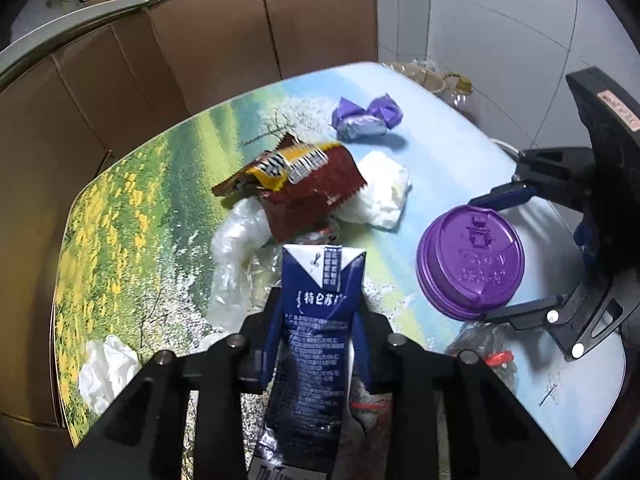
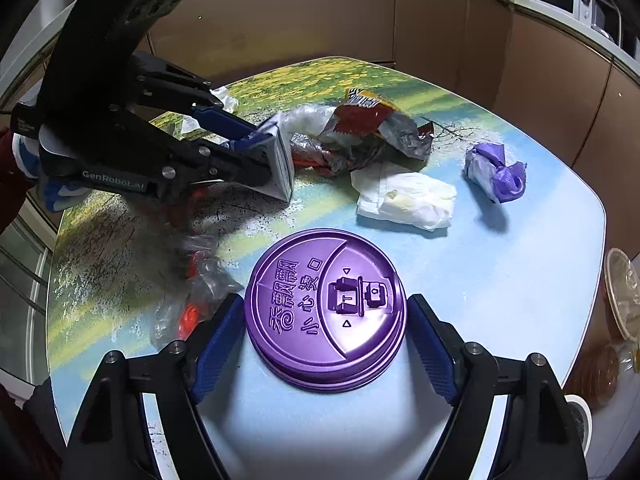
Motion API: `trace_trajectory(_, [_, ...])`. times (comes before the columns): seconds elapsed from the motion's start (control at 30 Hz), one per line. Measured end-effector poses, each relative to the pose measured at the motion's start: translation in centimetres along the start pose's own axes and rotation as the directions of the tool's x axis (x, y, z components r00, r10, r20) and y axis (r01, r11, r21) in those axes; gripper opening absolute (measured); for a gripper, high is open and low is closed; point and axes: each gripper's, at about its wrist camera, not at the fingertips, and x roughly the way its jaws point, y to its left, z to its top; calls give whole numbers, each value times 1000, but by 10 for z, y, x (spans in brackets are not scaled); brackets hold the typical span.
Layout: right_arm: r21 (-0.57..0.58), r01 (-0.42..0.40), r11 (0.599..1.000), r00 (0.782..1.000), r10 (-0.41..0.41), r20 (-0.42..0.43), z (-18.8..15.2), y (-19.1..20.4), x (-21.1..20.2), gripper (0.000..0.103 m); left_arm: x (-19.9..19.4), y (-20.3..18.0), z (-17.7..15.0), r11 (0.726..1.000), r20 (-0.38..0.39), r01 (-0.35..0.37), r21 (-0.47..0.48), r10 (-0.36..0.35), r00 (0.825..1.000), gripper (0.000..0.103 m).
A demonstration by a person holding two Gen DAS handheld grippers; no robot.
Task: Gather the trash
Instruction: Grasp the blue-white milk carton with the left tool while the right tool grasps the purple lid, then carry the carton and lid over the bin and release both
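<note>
My left gripper (image 1: 318, 312) is shut on a blue and white milk carton (image 1: 316, 344), held just above the table; it also shows in the right wrist view (image 2: 276, 160). My right gripper (image 2: 326, 320) is open, its blue pads on either side of a purple cup lid (image 2: 326, 308), apart from it; the lid also shows in the left wrist view (image 1: 470, 262). On the table lie a red and yellow snack wrapper (image 1: 304, 184), clear plastic film (image 1: 236, 240), a white tissue (image 2: 408, 200) and a crumpled purple wrapper (image 2: 496, 172).
The table (image 2: 520, 280) has a landscape print and rounded corners. A white tissue (image 1: 106, 368) lies at its left edge. A clear wrapper with red print (image 2: 192, 300) lies beside the lid. Brown cabinets (image 1: 200, 40) stand behind. Containers (image 2: 620, 296) stand off the right edge.
</note>
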Motion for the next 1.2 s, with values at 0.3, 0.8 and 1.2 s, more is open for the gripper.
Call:
trace_trajectory(0.3, [36, 9, 999, 996, -13, 90, 3, 4, -39, 81, -42, 11, -4, 995, 97, -33, -93, 42, 994, 29])
trace_trajectory(0.8, [69, -17, 997, 971, 0, 241, 5, 2, -94, 81, -111, 11, 11, 974, 242, -35, -224, 91, 966, 29])
trace_trajectory(1.2, [372, 184, 910, 934, -280, 221, -89, -137, -159, 81, -41, -142, 144, 972, 307, 228, -54, -201, 930, 29])
